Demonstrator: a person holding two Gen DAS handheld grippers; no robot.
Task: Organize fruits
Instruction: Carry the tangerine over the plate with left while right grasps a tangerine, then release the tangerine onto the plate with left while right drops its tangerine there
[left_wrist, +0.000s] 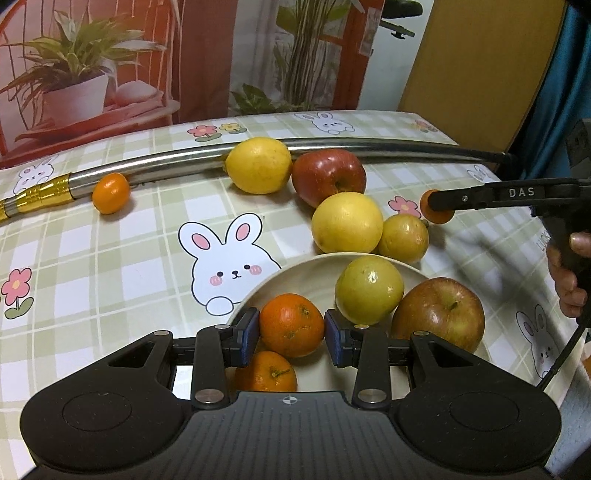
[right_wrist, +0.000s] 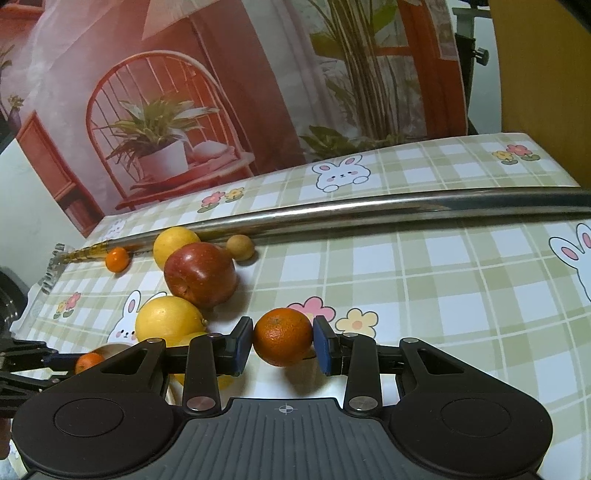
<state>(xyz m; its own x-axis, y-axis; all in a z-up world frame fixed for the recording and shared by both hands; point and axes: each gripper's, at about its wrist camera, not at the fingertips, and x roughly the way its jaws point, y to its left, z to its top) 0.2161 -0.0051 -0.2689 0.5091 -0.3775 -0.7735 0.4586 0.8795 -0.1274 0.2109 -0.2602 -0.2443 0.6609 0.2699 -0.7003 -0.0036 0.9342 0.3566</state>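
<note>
My left gripper (left_wrist: 291, 332) is shut on a mandarin (left_wrist: 290, 317) over a cream plate (left_wrist: 280, 277). On the plate lie a second mandarin (left_wrist: 266, 373), a green-yellow fruit (left_wrist: 369, 290) and a reddish apple (left_wrist: 439, 314). My right gripper (right_wrist: 282, 345) is shut on another mandarin (right_wrist: 282, 334) just above the tablecloth. In the left wrist view it reaches in from the right edge. Loose on the table are a lemon (left_wrist: 258, 165), a red apple (left_wrist: 328, 177), two yellow fruits (left_wrist: 347, 222) (left_wrist: 403, 238) and a small orange (left_wrist: 110, 193).
A long metal pipe (left_wrist: 166, 168) with a gold end lies across the far side of the table, behind the fruit. A small tan ball (right_wrist: 240, 247) sits against it. A person's hand (left_wrist: 569, 280) grips the right tool. The bunny-print cloth (left_wrist: 110, 258) covers the table.
</note>
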